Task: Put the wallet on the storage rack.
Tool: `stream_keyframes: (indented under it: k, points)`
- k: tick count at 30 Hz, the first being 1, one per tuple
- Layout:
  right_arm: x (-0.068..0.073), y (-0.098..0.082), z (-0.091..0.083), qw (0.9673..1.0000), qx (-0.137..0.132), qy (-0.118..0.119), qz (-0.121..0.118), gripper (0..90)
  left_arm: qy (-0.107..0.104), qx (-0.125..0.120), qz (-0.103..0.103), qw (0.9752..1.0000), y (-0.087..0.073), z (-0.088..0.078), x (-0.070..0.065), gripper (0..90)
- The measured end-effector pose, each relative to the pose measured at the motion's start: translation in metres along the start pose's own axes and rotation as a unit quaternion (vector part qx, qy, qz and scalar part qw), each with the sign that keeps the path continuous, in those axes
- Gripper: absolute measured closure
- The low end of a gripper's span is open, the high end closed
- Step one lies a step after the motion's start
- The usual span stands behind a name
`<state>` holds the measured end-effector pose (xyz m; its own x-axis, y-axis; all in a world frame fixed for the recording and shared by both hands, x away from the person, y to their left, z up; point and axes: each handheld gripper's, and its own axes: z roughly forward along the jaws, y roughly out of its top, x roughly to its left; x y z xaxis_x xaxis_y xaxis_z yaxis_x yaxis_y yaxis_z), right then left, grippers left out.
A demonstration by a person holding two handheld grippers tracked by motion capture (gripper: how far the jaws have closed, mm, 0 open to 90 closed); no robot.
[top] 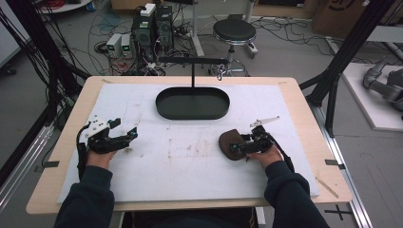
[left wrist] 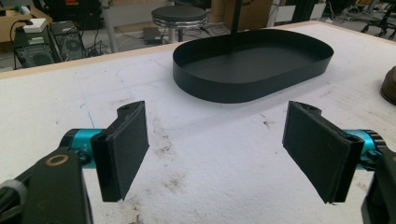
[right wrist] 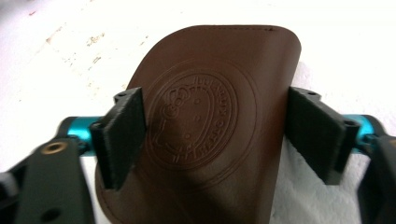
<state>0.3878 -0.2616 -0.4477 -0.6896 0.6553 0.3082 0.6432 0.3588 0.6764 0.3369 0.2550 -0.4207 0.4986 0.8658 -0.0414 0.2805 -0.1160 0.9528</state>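
A brown leather pouch (top: pixel 228 142) with an embossed round emblem lies flat on the white mat (top: pixel 190 161), right of centre. My right gripper (top: pixel 241 144) is open right over it, one jaw at each side edge of the pouch (right wrist: pixel 210 65); in the right gripper view (right wrist: pixel 215 135) the jaws do not press it. My left gripper (top: pixel 124 129) is open above the bare mat at the left, with nothing between its fingers (left wrist: pixel 215 154). A black oval tray (top: pixel 190 117) sits at the back centre, and its wall (left wrist: pixel 224 88) is ahead of the left gripper. The pouch's edge (left wrist: pixel 390 86) shows at far right.
A thin black post with a crossbar (top: pixel 192 60) rises behind the tray. The mat covers a wooden table (top: pixel 304 118). Beyond the table's far edge are a stool (top: pixel 234 31), computer towers (top: pixel 153 28) and cables on the floor. Black frame posts (top: pixel 344 52) stand at the right.
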Motion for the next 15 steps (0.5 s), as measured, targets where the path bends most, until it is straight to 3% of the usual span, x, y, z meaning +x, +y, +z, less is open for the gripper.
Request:
stream_keyframes:
  k: [1, 3, 6, 10, 13, 15]
  points:
    - [0.001, 0.001, -0.001, 1.0000, 0.002, -0.005, -0.002, 27.6, 0.000, 0.000, -0.001, 1.0000, 0.000, 0.000, 0.000, 22.4]
    - [0.008, 0.004, -0.004, 0.9992, 0.006, -0.024, -0.030, 32.1, 0.001, 0.000, -0.003, 1.0000, 0.000, 0.000, 0.001, 22.4]
    - [0.021, 0.013, -0.010, 0.9947, 0.000, -0.052, -0.088, 45.3, 0.001, -0.001, -0.002, 1.0000, 0.000, -0.001, 0.002, 22.4]
    - [0.036, 0.023, -0.020, 0.9852, -0.015, -0.080, -0.151, 57.4, 0.002, 0.000, -0.001, 1.0000, 0.000, -0.001, 0.001, 22.4]
    - [0.044, 0.026, -0.028, 0.9778, -0.032, -0.109, -0.176, 63.4, 0.002, -0.001, -0.004, 1.0000, 0.000, -0.001, 0.001, 22.4]
    - [0.047, 0.028, -0.038, 0.9688, -0.050, -0.146, -0.194, 65.5, 0.002, -0.001, -0.003, 1.0000, 0.000, -0.002, 0.001, 22.4]
